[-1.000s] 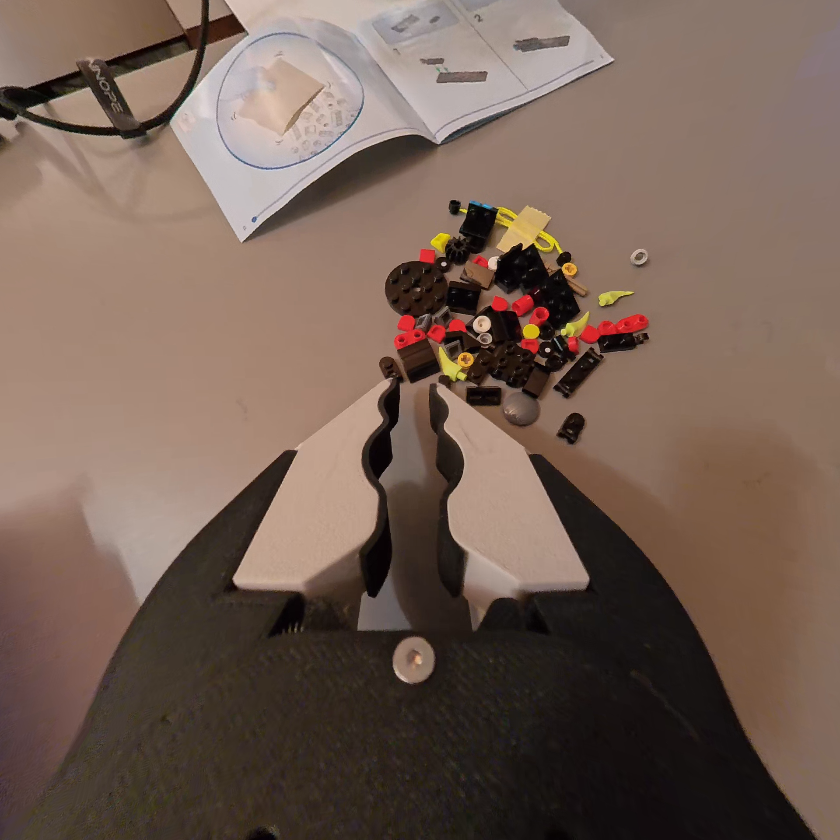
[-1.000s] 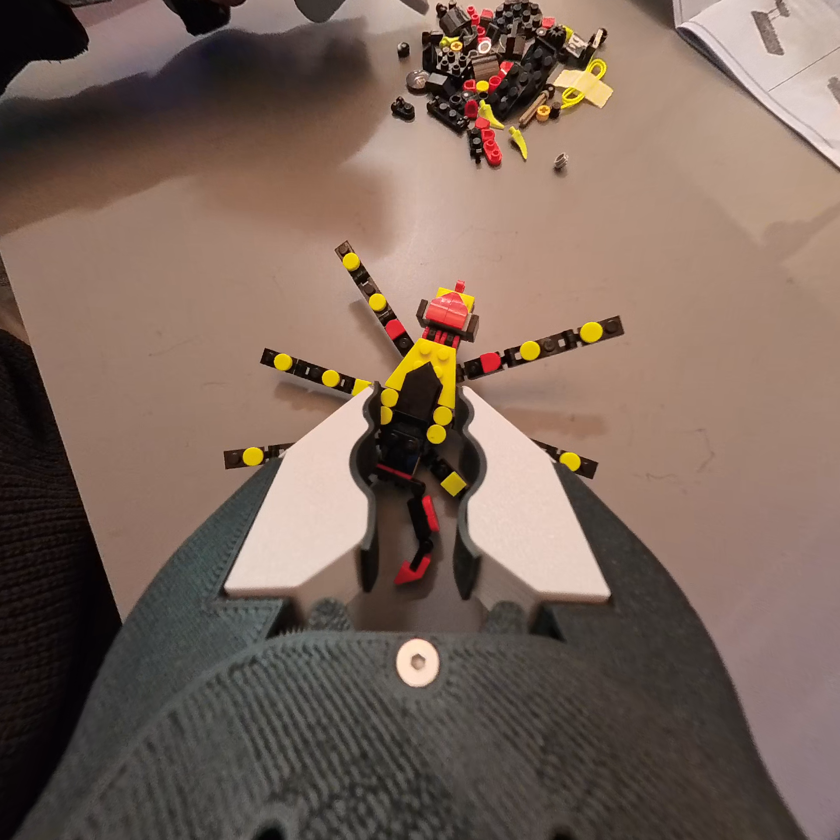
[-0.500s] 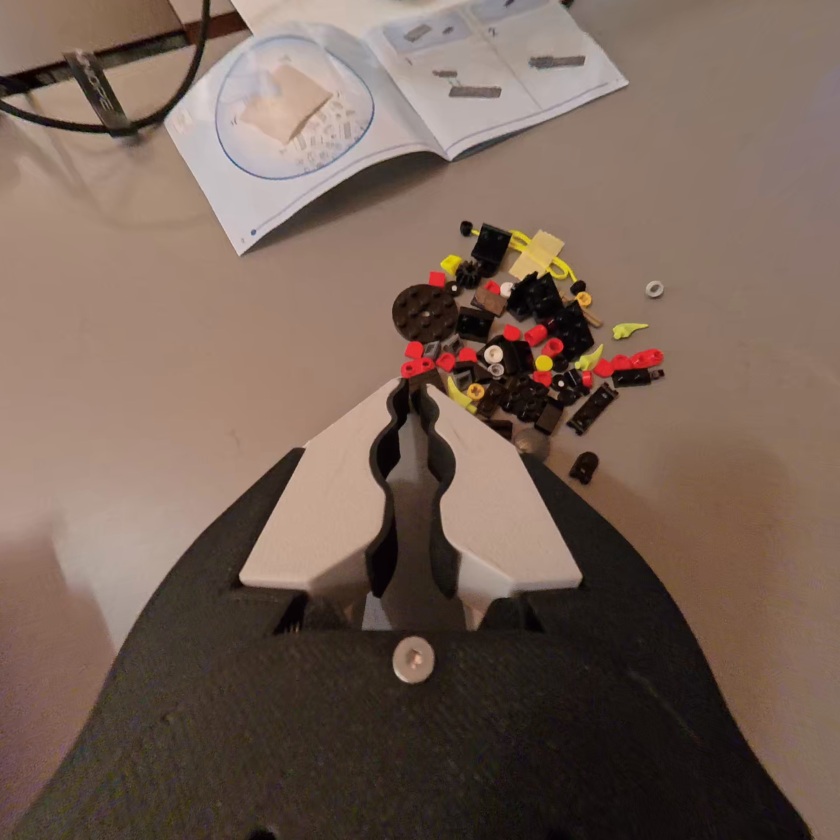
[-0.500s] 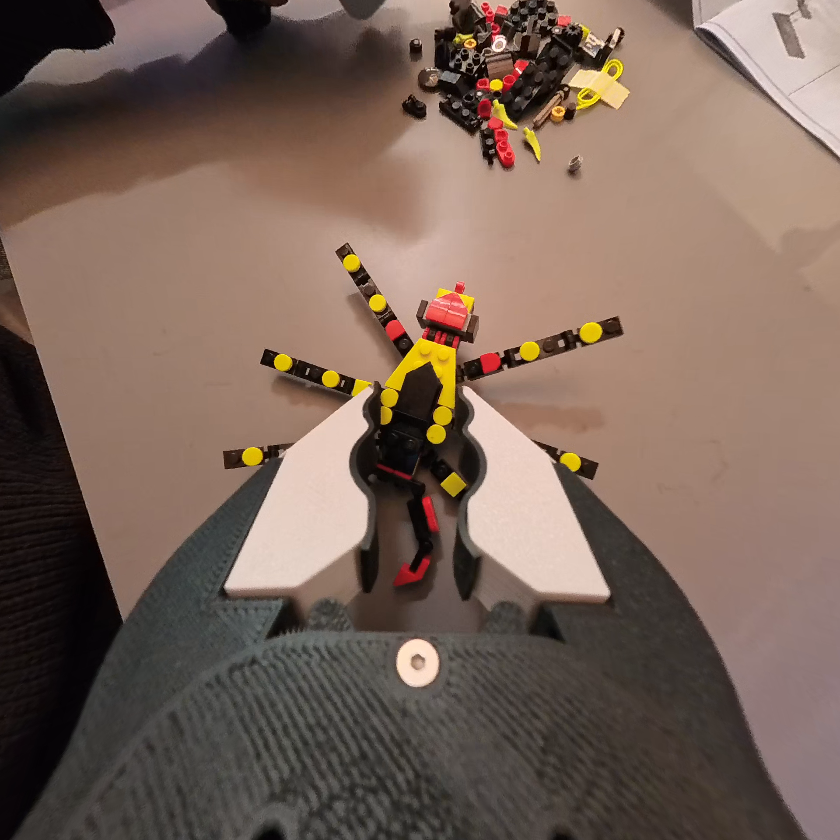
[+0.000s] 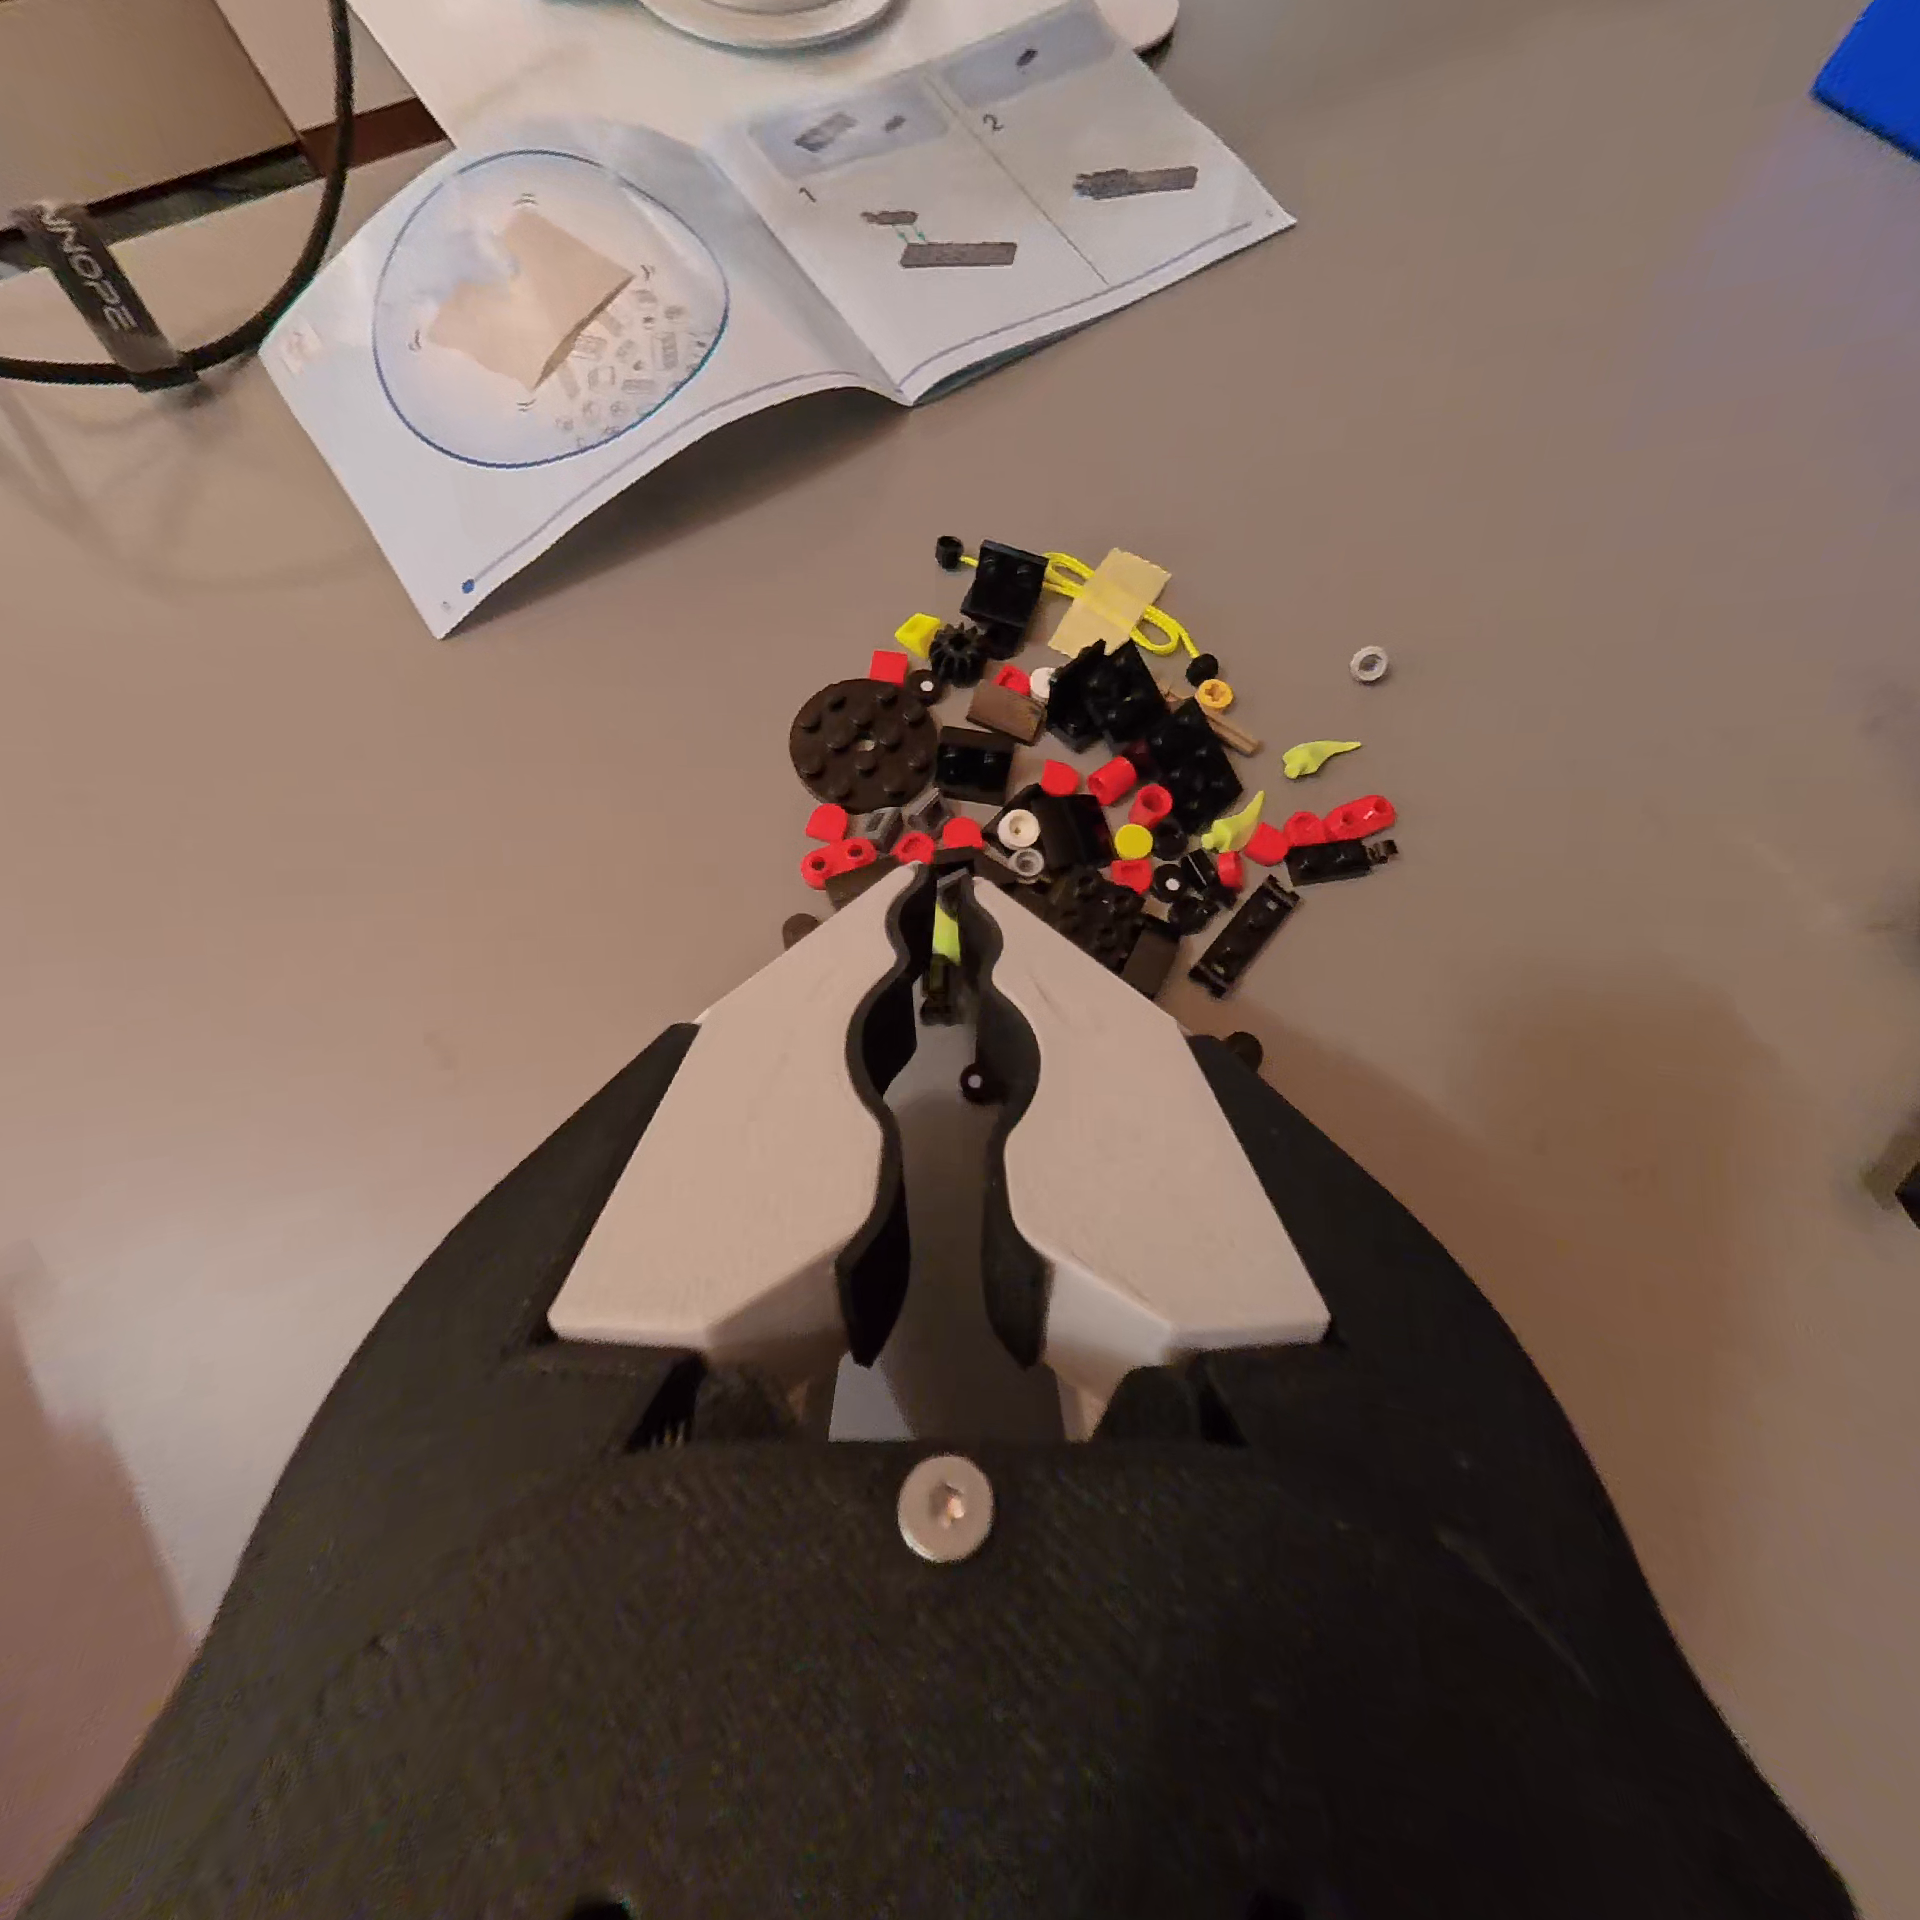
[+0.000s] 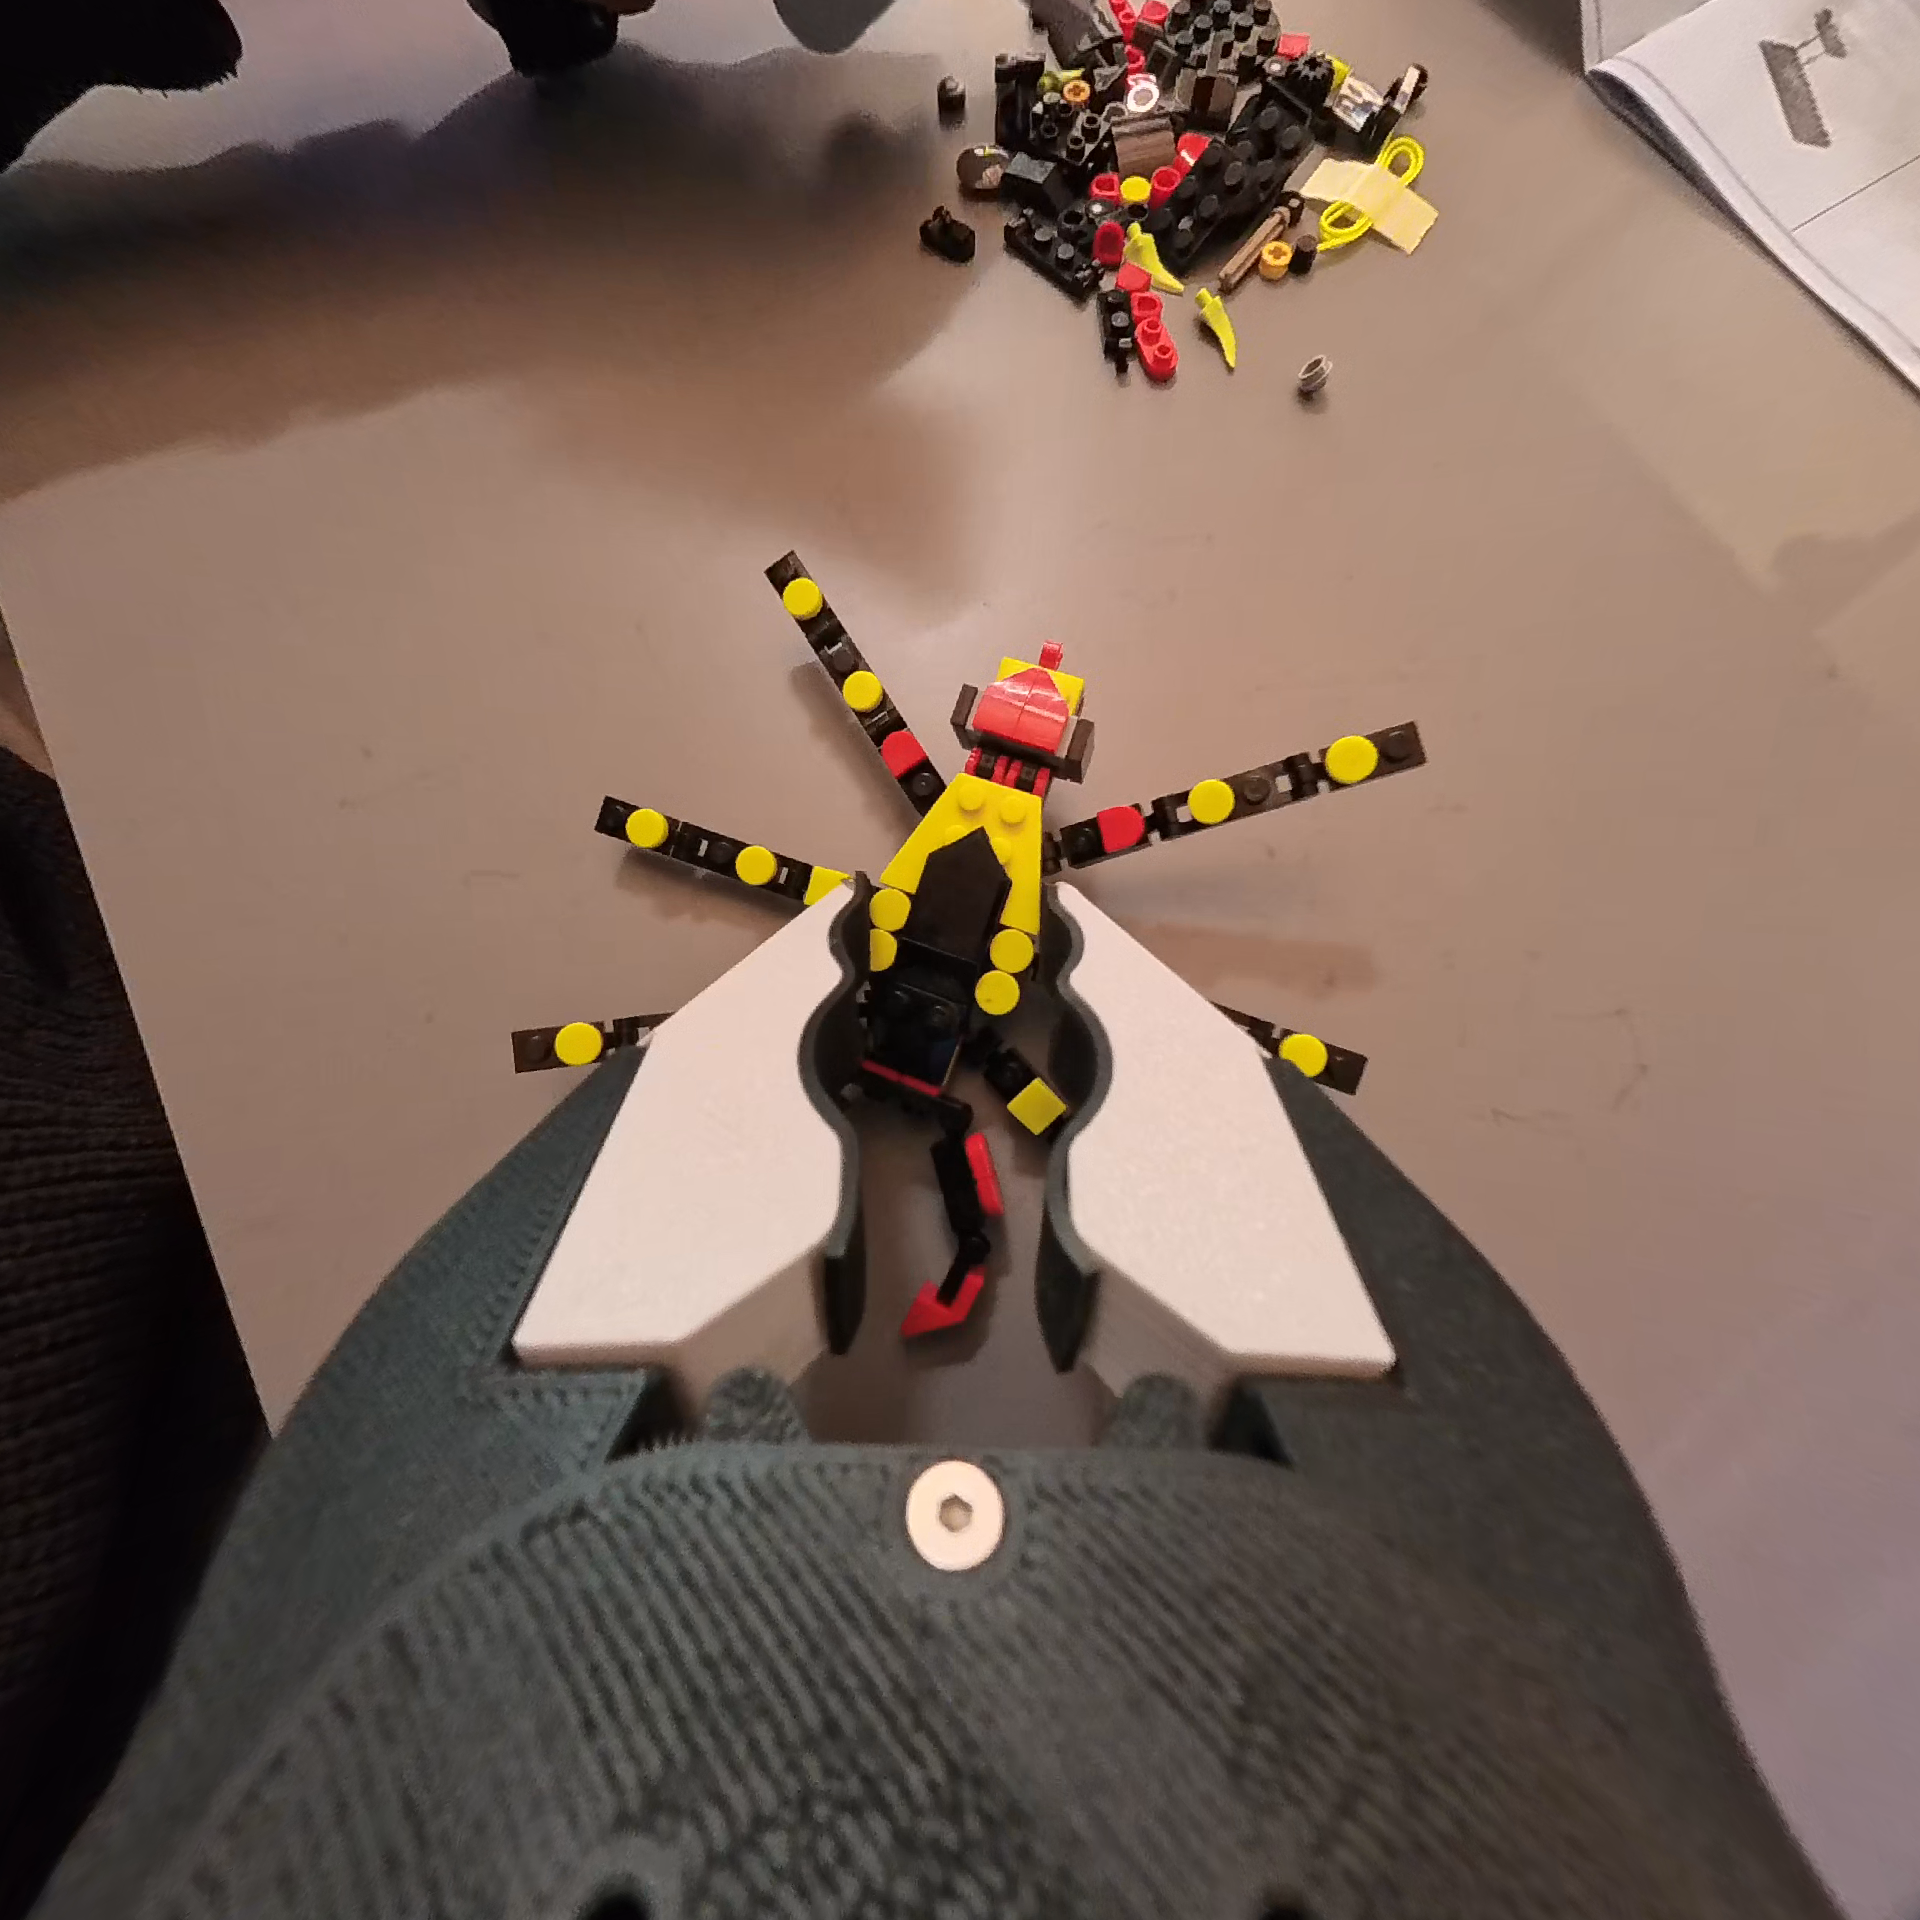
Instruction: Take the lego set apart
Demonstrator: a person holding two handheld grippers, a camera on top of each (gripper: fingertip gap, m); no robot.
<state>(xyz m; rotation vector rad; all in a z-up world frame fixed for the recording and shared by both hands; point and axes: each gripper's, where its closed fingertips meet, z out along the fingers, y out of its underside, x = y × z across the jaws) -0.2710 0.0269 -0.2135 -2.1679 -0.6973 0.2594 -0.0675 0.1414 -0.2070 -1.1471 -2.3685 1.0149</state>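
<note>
Your right gripper (image 6: 956, 914) holds the model (image 6: 961, 904) lengthwise, head ahead; your left gripper (image 5: 943, 883), nearly closed, is at the pile (image 5: 1091, 769).

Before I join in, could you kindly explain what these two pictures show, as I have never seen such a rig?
There is no robot here: a person holds a two-finger gripper in each hand, and a camera on each looks forward along its fingers.

The left wrist view shows the left gripper, nearly closed, at the near edge of a pile of loose bricks on the grey table. A yellow-green piece shows between its tips, but whether it is gripped I cannot tell. An open instruction booklet lies beyond.

The right wrist view shows the right gripper closed around the body of the lego model, a yellow, black and red insect-like figure with spread legs, resting on the table.
</note>
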